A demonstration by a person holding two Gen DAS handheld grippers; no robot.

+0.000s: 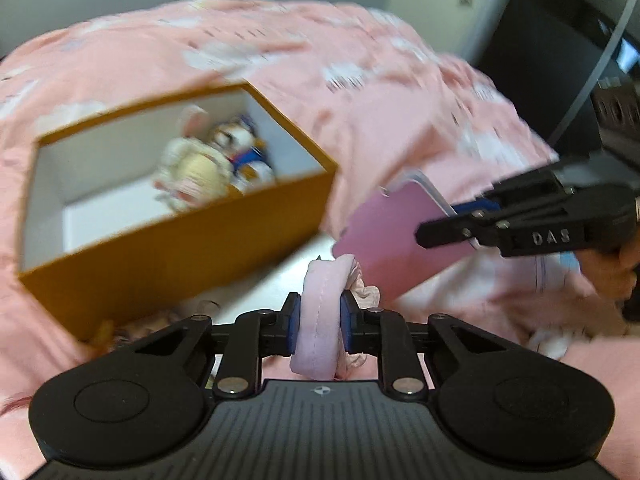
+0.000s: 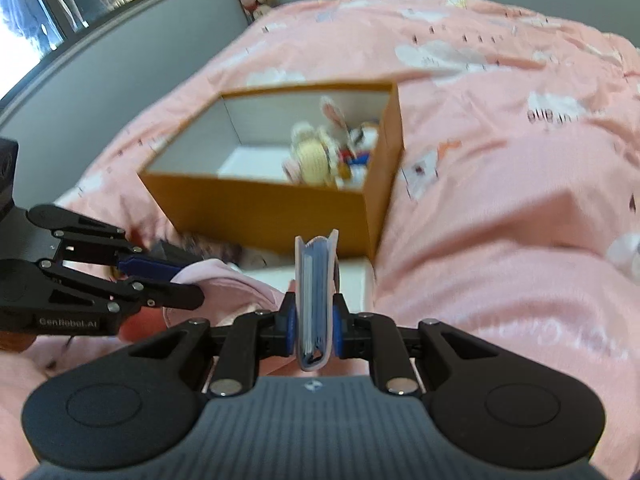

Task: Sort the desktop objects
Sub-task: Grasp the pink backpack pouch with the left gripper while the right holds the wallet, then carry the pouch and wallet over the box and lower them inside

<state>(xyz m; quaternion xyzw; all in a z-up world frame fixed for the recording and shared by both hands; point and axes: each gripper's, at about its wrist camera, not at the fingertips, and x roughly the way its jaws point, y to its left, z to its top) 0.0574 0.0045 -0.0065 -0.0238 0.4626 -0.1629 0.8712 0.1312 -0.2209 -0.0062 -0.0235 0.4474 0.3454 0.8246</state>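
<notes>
Orange box sits on the pink bed, plush toys inside. Right gripper pinches a pink notebook; left gripper pinches pink cloth. Floppy cloth may snag the box rim and spill outside.

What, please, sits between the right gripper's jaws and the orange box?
In the right wrist view, the notebook they clamp, then a white slab beside the orange box.
</notes>
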